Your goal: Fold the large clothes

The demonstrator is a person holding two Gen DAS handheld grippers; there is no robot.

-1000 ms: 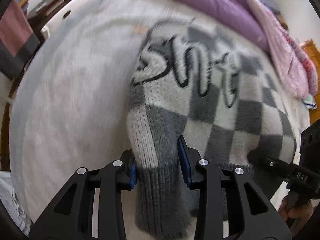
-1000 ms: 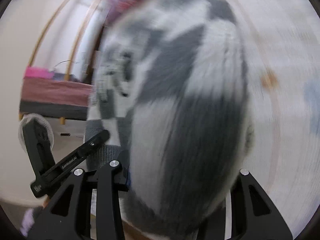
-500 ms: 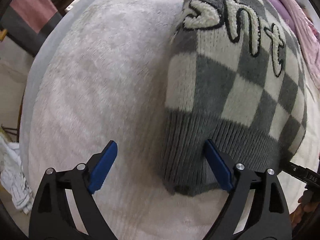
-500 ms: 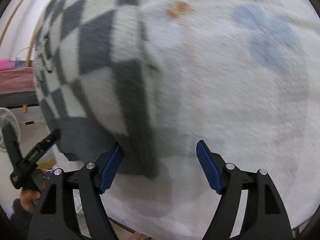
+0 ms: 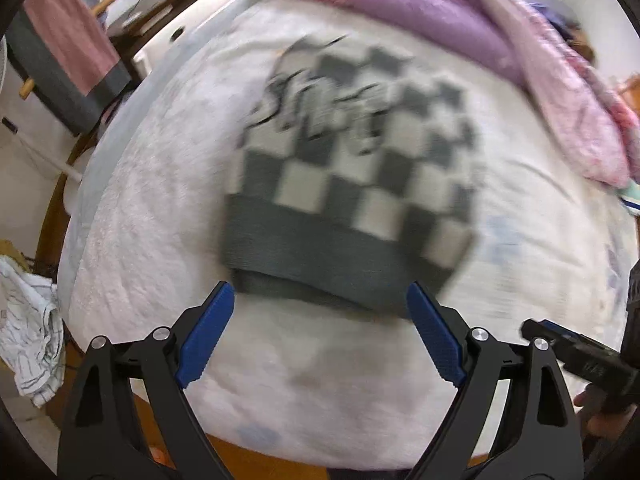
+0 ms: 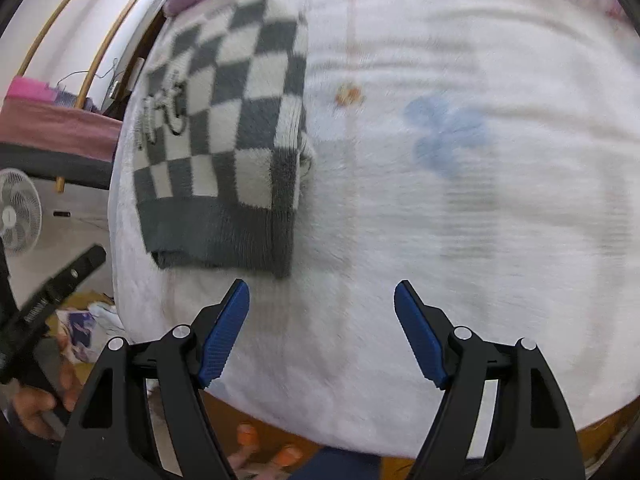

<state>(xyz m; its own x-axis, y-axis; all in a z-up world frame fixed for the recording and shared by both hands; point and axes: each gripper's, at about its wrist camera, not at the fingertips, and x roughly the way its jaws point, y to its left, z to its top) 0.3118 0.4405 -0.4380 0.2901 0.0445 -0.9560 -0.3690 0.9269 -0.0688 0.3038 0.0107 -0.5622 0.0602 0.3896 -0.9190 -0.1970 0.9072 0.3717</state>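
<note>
A grey-and-white checkered knit sweater [image 5: 352,168] lies folded flat on the white fleece bed cover [image 5: 160,200], its dark ribbed hem toward me. It also shows in the right wrist view [image 6: 224,140], at the left. My left gripper [image 5: 320,312] is open and empty, just short of the hem. My right gripper [image 6: 322,308] is open and empty over bare cover, to the right of the sweater's hem corner. Each gripper's body shows at the edge of the other's view.
A purple and pink quilt [image 5: 460,28] is bunched along the far side of the bed. A striped white cloth [image 5: 28,328] lies on the floor at the left. A fan [image 6: 18,210] and a pink-draped rack [image 6: 52,120] stand beside the bed.
Both grippers let go of the sweater's hem, opened wide and pulled back toward the bed's near edge. The sweater now lies flat on the cover.
</note>
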